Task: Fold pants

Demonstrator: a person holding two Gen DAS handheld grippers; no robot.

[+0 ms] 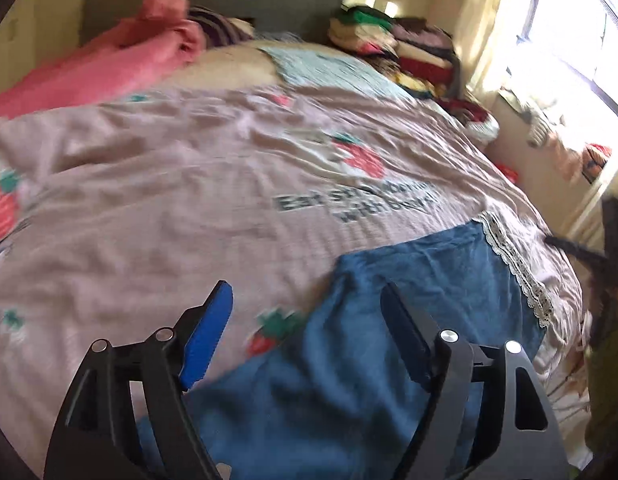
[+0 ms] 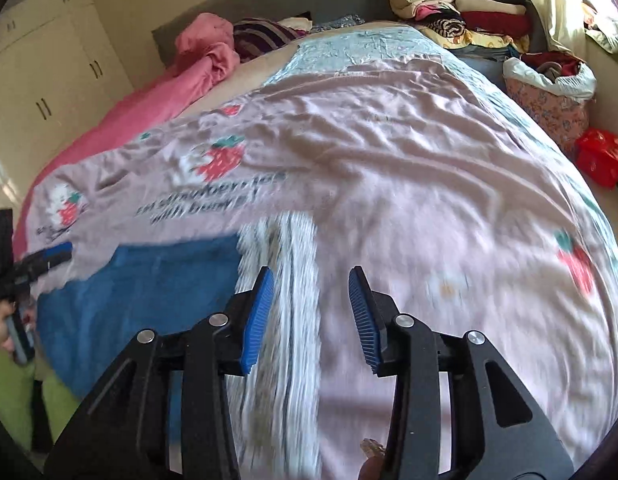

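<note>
Item: blue pants [image 1: 409, 300], lying flat at the near edge of the bed [image 1: 189, 208], lace trim along one side; the lower part is cut off behind my fingers. My left gripper [image 1: 309, 320]: fingers spread wide above the pants, nothing between them. My right gripper [image 2: 312, 312]: fingers partly apart over the blurred lace, empty, not touching cloth. Printed words on the pink cover [image 2: 389, 160] are smeared. Clothes pile [image 2: 461, 8] at the far corner, partly cut off.
</note>
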